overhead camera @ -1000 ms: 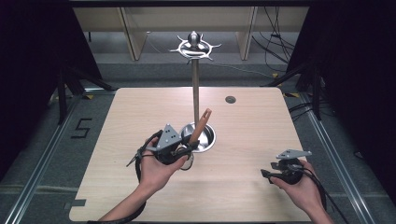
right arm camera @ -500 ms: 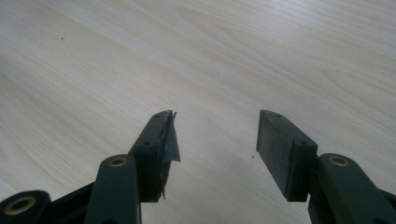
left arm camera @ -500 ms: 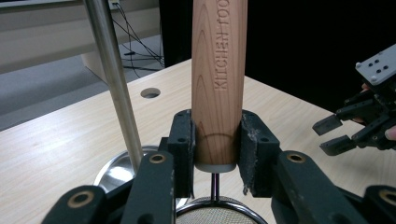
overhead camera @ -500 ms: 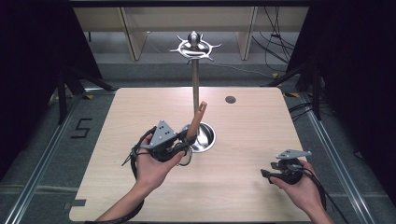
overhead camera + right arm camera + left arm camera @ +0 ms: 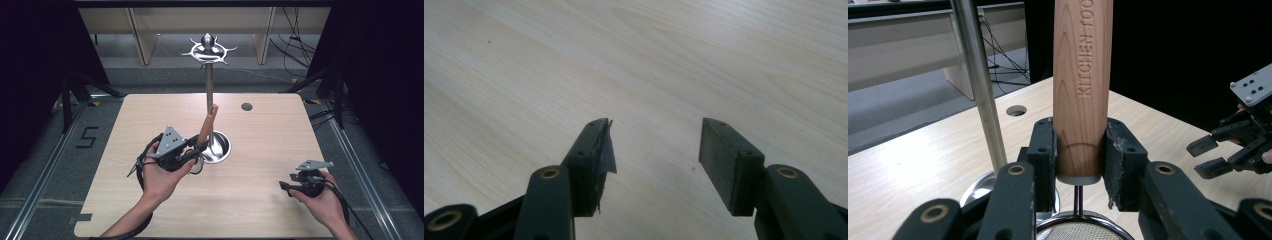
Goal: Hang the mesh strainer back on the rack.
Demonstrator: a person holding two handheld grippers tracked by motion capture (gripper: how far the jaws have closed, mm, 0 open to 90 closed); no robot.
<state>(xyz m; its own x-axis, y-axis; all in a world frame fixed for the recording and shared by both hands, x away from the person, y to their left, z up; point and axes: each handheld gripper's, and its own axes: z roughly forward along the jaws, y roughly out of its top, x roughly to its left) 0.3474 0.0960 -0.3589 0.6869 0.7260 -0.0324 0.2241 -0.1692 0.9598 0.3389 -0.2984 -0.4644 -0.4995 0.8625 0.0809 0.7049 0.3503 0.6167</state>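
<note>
A strainer with a wooden handle (image 5: 207,123) (image 5: 1083,75) stands nearly upright beside the steel pole (image 5: 209,95) (image 5: 979,85) of a utensil stand. My left gripper (image 5: 199,148) (image 5: 1080,155) is shut on the lower end of that handle, with the mesh bowl (image 5: 1078,232) hanging just under the jaws. The stand's round base (image 5: 223,146) sits mid-table, and its crown of hooks (image 5: 208,50) tops the pole. My right gripper (image 5: 286,186) (image 5: 656,150) hovers low over the table's right front, open, with nothing between its jaws.
The light wood table (image 5: 270,140) (image 5: 674,60) has a small round hole (image 5: 246,106) (image 5: 1016,110) behind the stand. The right gripper (image 5: 1228,155) shows far off in the left gripper view. Dark curtains flank both sides and shelving stands beyond the far edge.
My left gripper has shifted a little left and up with the strainer, and the handle's tip now reaches higher along the pole. The right gripper has stayed put.
</note>
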